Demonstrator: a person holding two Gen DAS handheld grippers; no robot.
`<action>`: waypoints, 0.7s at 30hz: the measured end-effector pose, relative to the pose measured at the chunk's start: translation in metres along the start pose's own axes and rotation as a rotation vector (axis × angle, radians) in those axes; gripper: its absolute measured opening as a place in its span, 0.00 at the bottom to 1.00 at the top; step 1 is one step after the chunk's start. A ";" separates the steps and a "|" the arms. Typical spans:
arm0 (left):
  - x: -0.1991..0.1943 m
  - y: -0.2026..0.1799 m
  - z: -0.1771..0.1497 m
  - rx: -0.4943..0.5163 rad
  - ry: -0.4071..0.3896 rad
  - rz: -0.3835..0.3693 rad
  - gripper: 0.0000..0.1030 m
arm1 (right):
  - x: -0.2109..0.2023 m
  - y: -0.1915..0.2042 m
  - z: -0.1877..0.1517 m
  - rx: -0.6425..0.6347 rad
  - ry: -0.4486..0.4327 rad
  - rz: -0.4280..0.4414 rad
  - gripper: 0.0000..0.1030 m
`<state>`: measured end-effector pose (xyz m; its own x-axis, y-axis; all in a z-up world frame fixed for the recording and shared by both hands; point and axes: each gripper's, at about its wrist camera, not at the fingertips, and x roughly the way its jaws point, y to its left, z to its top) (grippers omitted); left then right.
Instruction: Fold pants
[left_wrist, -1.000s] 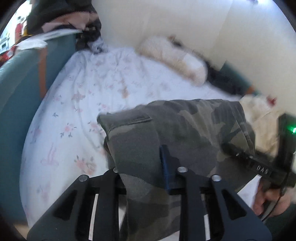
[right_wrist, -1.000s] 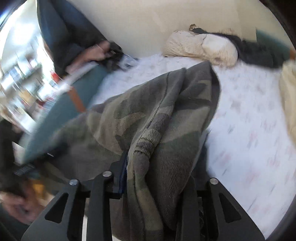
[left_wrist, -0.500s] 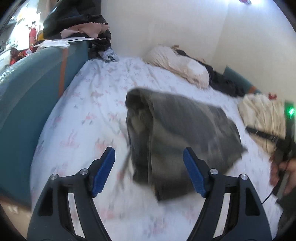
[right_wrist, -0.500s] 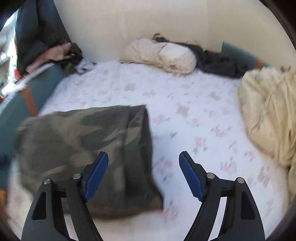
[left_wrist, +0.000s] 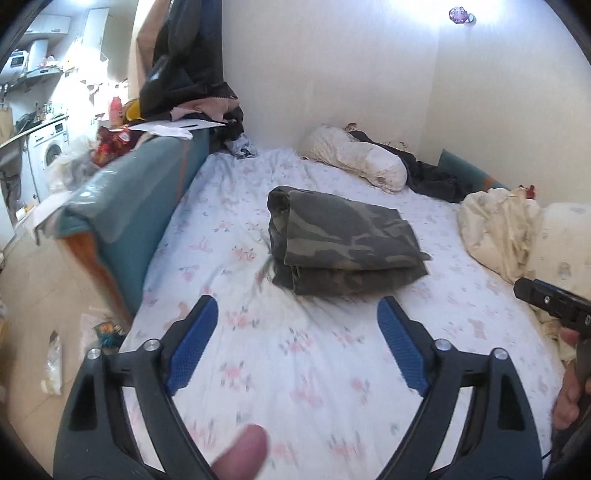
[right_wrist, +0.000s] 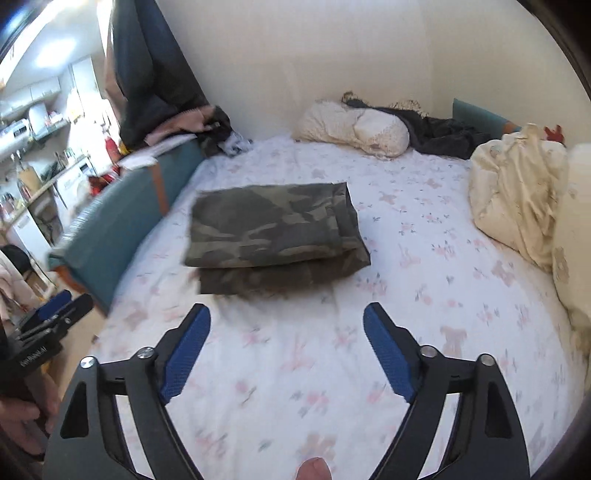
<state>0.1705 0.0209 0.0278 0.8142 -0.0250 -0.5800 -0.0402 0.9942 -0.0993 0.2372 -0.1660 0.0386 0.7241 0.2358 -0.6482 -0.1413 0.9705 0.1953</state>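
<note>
The camouflage pants (left_wrist: 340, 240) lie folded in a flat stack on the floral bed sheet (left_wrist: 295, 369); they also show in the right wrist view (right_wrist: 273, 236). My left gripper (left_wrist: 297, 310) is open and empty, held back from the near edge of the stack. My right gripper (right_wrist: 286, 314) is open and empty, also short of the stack. The left gripper's body shows at the left edge of the right wrist view (right_wrist: 48, 325), and the right gripper's tip shows at the right edge of the left wrist view (left_wrist: 546, 299).
A teal bed frame (left_wrist: 136, 199) runs along the left. A cream pillow (left_wrist: 354, 162) and dark clothes (left_wrist: 432, 177) lie at the far wall. A cream blanket (right_wrist: 517, 192) is bunched at the right. Clothes hang above the headboard (left_wrist: 184, 62).
Both grippers were shut on the pants a second ago. They let go, the pants dropped folded onto the bed, and both grippers pulled back and up.
</note>
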 end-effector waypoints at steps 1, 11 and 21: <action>-0.018 -0.001 -0.002 -0.014 -0.002 -0.001 0.92 | -0.015 0.004 -0.006 0.000 -0.010 0.002 0.90; -0.150 -0.032 -0.063 0.069 -0.048 -0.046 0.99 | -0.147 0.045 -0.082 -0.016 -0.063 -0.013 1.00; -0.211 -0.016 -0.101 0.022 -0.085 0.016 0.99 | -0.208 0.064 -0.127 -0.007 -0.102 0.003 1.00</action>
<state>-0.0594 -0.0003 0.0699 0.8598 -0.0009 -0.5107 -0.0420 0.9965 -0.0725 -0.0086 -0.1467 0.0922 0.7886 0.2326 -0.5692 -0.1477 0.9702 0.1919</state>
